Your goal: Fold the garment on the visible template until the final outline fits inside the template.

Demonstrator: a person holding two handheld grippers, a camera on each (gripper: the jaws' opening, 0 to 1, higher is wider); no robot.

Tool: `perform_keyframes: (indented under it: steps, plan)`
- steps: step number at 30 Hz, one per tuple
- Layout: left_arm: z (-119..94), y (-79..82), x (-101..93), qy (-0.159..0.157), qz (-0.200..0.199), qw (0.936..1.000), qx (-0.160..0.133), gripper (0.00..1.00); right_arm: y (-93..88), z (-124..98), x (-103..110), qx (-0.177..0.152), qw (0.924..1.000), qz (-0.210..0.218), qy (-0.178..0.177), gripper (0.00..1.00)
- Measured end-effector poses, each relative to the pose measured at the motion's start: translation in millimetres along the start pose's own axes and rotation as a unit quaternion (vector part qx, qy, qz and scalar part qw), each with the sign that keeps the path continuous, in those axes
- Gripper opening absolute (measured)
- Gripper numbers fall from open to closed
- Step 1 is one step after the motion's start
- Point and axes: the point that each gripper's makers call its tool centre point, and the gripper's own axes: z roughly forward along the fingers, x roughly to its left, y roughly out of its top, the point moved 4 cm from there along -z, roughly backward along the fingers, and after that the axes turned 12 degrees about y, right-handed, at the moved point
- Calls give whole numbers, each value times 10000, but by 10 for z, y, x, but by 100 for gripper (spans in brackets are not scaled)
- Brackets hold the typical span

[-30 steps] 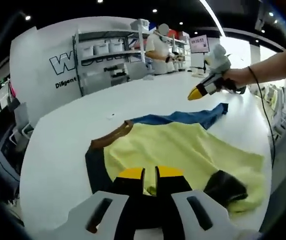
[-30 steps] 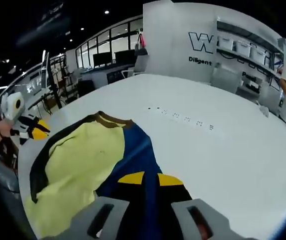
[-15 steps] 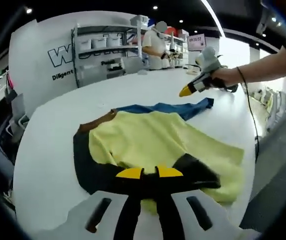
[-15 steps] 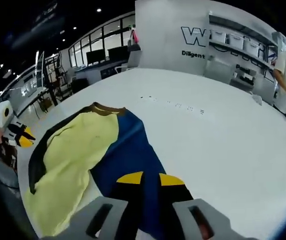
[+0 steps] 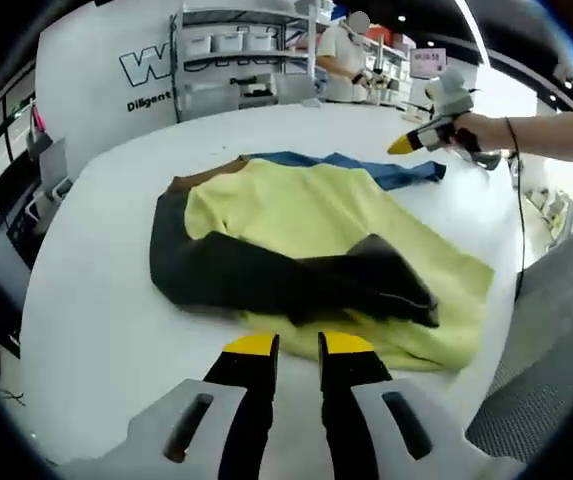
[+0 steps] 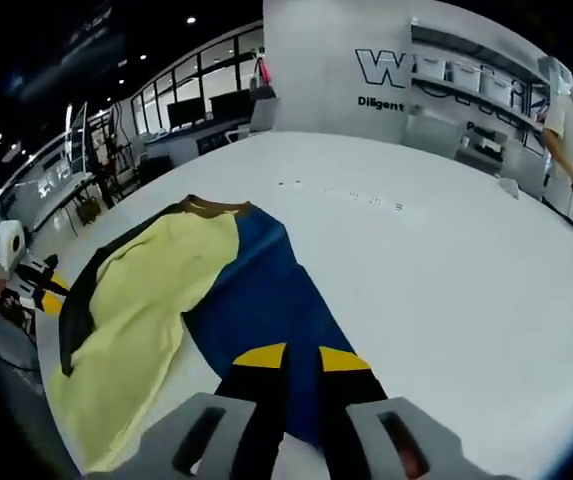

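Note:
A yellow garment [image 5: 316, 215] with a brown collar [image 5: 206, 178] lies flat on the white table [image 5: 96, 300]. Its black sleeve [image 5: 286, 275] is folded across the yellow body. Its blue sleeve [image 5: 386, 170] stretches out on the far side. My left gripper [image 5: 298, 345] is open by a narrow gap just short of the garment's near hem, with bare table between its fingers. My right gripper [image 5: 406, 146], held by a hand, hovers shut just above the blue sleeve's end. In the right gripper view the blue sleeve [image 6: 256, 290] runs beneath my right gripper [image 6: 303, 357], and the left gripper [image 6: 44, 298] sits at the far left.
Shelves with white bins [image 5: 226, 60] and a person [image 5: 346, 60] stand beyond the table's far edge, beside a white wall with lettering [image 6: 406, 75]. A row of small dark marks [image 6: 336, 195] crosses the table. The table's edge [image 5: 506, 330] drops off at the right.
My left gripper has let go of the black sleeve, which now lies folded across the yellow body, and has drawn back off the garment. The blue sleeve lies flatter and wider.

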Motion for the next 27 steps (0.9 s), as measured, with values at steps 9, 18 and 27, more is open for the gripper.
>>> perform_keyframes:
  steps: [9, 18, 27]
  plan:
    - [23, -151, -67, -151, -799, 9944, 680, 17, -234, -80, 379, -53, 9993, 149, 343, 4]
    - [33, -134, -142, -189, -1120, 9912, 684, 18, -426, -174, 715, -113, 9979, 307, 568, 6]
    - [18, -139, -204, -202, -1282, 9886, 761, 17, -666, -211, 1181, -103, 9943, 711, 789, 6]
